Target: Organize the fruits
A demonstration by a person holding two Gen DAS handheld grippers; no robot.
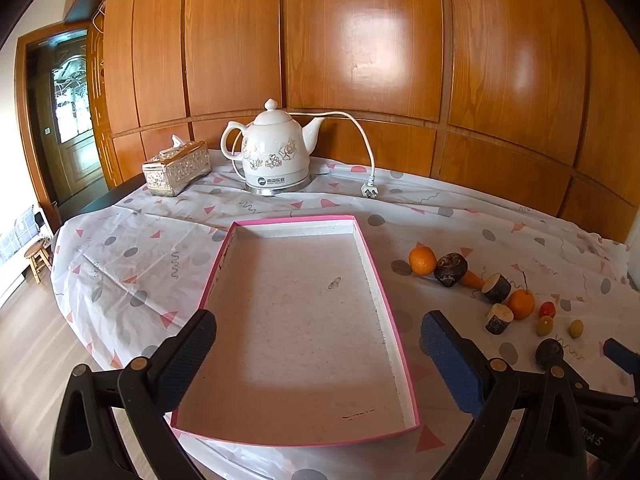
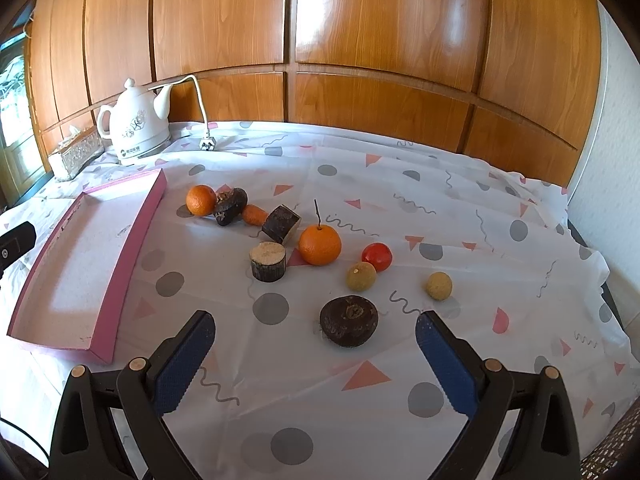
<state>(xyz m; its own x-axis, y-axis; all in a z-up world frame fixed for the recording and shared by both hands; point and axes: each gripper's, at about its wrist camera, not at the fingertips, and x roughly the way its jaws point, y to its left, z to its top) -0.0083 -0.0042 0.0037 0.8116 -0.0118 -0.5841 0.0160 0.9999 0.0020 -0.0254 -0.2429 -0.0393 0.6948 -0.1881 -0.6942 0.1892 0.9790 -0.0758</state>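
Observation:
A pink-rimmed shallow tray (image 1: 374, 276) (image 2: 138, 220) lies empty on the table. Right of it lie loose fruits: two oranges (image 2: 320, 245) (image 2: 201, 200), a red tomato (image 2: 377, 256), two yellowish longans (image 2: 361, 276) (image 2: 439, 286), dark water chestnuts (image 2: 349, 321) (image 2: 231, 205), two cut sugarcane stubs (image 2: 268, 261) (image 2: 281, 224) and a small carrot (image 2: 254, 215). My left gripper (image 1: 318, 346) is open and empty above the tray's near half. My right gripper (image 2: 315, 338) is open and empty, with the near water chestnut between its fingers' line.
A white ceramic kettle (image 1: 274, 152) with its cord and plug (image 1: 370, 190) and a silver tissue box (image 1: 177, 168) stand at the back by the wood-panelled wall. A patterned cloth (image 2: 460, 216) covers the table. The table edge falls away at left.

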